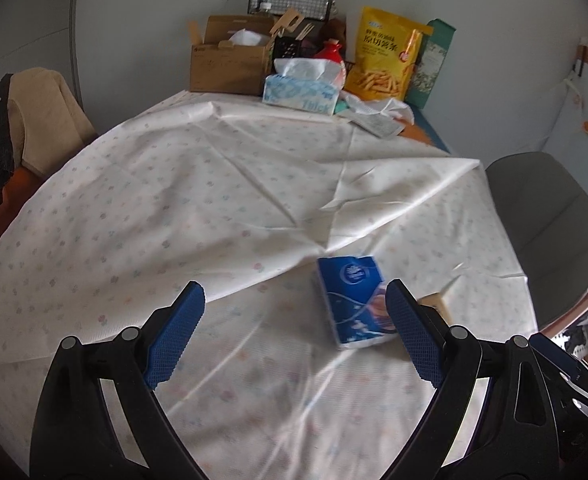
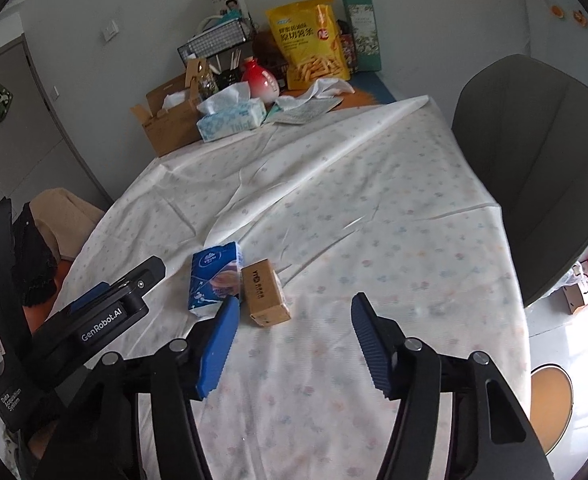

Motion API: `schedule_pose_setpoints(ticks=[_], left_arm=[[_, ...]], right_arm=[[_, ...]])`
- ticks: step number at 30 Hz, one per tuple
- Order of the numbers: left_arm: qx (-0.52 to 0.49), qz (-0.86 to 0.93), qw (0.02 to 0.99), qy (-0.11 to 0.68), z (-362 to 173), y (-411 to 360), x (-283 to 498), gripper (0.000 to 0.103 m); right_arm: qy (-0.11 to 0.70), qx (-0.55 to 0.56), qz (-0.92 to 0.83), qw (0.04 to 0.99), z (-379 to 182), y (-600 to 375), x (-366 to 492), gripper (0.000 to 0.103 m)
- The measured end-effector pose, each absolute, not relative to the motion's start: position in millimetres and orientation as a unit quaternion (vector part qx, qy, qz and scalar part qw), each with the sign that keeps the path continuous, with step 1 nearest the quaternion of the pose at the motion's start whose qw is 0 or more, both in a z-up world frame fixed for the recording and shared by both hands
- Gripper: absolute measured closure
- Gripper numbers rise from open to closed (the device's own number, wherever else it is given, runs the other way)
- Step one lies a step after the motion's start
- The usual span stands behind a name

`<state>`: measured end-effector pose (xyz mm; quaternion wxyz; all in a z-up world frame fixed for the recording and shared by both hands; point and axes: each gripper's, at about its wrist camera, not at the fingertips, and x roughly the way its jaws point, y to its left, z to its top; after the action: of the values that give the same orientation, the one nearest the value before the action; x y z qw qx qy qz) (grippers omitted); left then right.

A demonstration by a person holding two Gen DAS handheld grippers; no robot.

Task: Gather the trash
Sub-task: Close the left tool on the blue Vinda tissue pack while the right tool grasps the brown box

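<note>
The left hand-held gripper hangs low over the surface, which wears a white cloth with tiny flowers. Its two blue fingers are spread wide and hold nothing.

The blue tissue pack lies flat on the cloth, just inside the right finger of that gripper. Its long side runs away from the camera, toward the far wall, tipped a little to the left. Right beside the blue tissue pack, on its right, lies a small brown box. The two look like they touch. The box points the same way as the pack, long side running up the cloth.

The right hand-held gripper is also low and looks forward over the cloth. Its fingers are spread wide too, with nothing between them. The brown box sits just past its left finger.

Far behind the blue tissue pack, by the wall, stand a white tissue box, a yellow snack bag and a cardboard box. A grey chair stands to the right.
</note>
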<state>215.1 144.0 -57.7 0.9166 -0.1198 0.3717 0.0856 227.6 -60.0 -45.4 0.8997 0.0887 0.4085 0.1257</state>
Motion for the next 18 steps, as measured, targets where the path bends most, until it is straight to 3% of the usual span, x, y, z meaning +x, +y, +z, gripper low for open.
schedule_pose_setpoints(ticks=[5,10,13,18], left_arm=[[-0.118,0.092,0.912,0.383,-67.8,152.9,224.8,0.012],[-0.121,0.092,0.906,0.396,-76.5,158.0,238.2,0.021],[-0.123,0.087,0.903,0.402,-80.9,158.4,245.1,0.025],[-0.118,0.074,0.903,0.406,-83.0,145.7,253.5,0.026]], right_arm=[[0.428,0.087,0.139,0.889,-62.7,-45.1,242.6,0.051],[0.442,0.087,0.150,0.880,-76.9,-32.3,256.3,0.056],[0.453,0.087,0.161,0.872,-84.4,-29.2,262.3,0.074],[0.434,0.090,0.151,0.884,-79.4,-38.1,262.5,0.075]])
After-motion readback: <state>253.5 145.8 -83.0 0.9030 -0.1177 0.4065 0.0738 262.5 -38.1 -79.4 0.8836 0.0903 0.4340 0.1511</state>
